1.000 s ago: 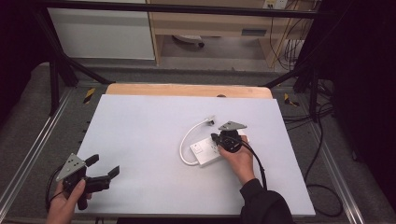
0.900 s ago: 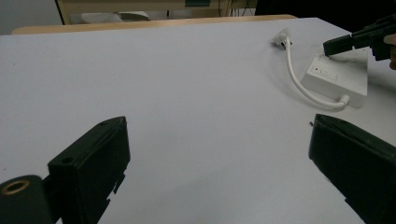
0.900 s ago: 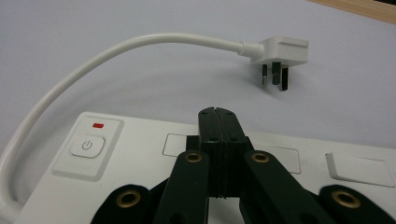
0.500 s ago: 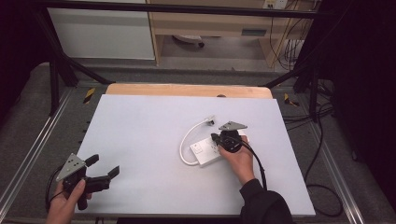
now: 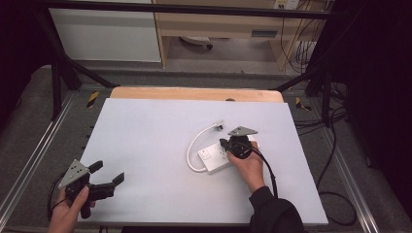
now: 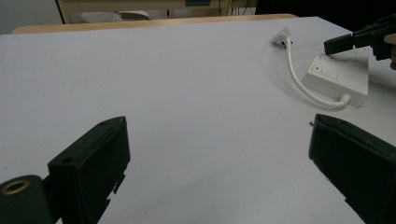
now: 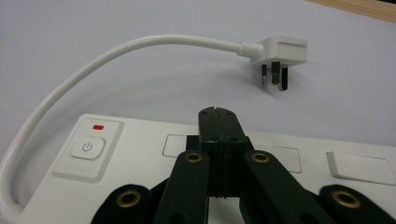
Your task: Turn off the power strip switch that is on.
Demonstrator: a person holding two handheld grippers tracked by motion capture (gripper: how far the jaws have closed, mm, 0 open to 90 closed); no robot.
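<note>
The right tongs (image 7: 218, 114) are held together above the white power strip (image 7: 299, 163); the left tongs (image 5: 104, 175) are spread apart over the worktop (image 5: 145, 136).

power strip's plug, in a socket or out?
Out. The plug lies loose on the white table beyond the power strip, bare pins showing, its cord curving back to the strip's end.
</note>
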